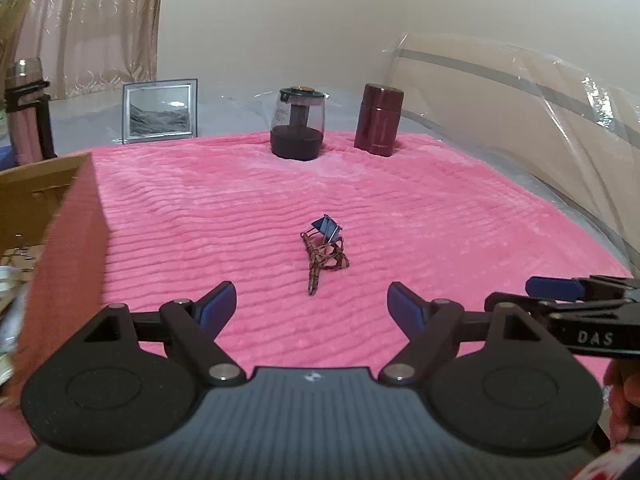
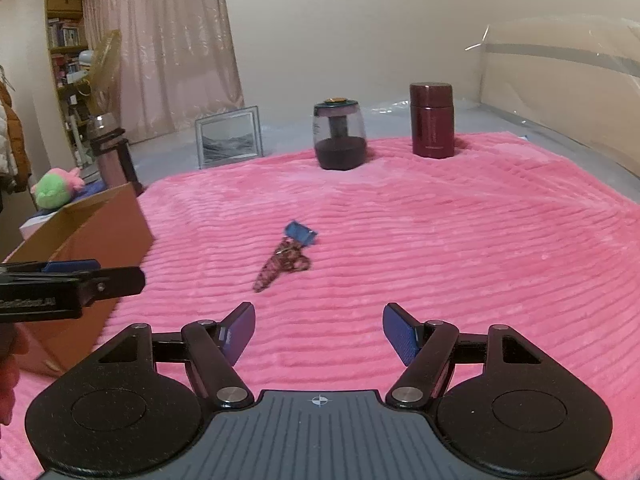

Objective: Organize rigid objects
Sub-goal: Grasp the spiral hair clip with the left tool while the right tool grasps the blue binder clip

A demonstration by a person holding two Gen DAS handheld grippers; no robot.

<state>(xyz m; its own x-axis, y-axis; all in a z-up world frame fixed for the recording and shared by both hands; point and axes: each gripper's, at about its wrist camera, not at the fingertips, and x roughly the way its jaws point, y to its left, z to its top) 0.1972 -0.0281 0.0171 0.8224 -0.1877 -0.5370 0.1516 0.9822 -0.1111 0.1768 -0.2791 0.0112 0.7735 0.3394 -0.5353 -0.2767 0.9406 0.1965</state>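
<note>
Left gripper point(image 1: 310, 308): lowest in its own view, jaws standing well apart, nothing between the blue pads; it hangs over bare blanket, with the small tangle ahead at 12 o'clock.
Right gripper point(image 2: 319, 332): likewise parted to a middling gap and holding nothing; the small tangle lies ahead at about 11 o'clock. In the left view this gripper shows at 3 o'clock, close beside the left one.
Pink blanket point(image 1: 440, 208): ribbed, soft, covering the whole work surface.
Small tangle: a blue binder clip point(image 1: 326, 229) touching a pair of patterned scissors point(image 1: 320, 264) whose blades point back toward the grippers; they lie mid-blanket, well apart from everything else. Whether the clip is hooked on the handles I cannot tell.
Cardboard box point(image 2: 92, 216): open, at 9 o'clock on the blanket's left edge, some things already inside.
Far row: picture frame point(image 1: 160, 110) at 11 o'clock, clear jar with a dark base point(image 1: 297, 124) at 12, dark red flask point(image 1: 380, 120) at 1, all upright.
Step in hand: by my reading, the approach to the clip and scissors, no grasp yet made.
Next move: probably one gripper goes forward and down, straddles the scissors across the narrow blades or the clip body, and closes firmly; the plush pile may let thin metal sink, so the pads need to reach low. The box looks the likely destination.
</note>
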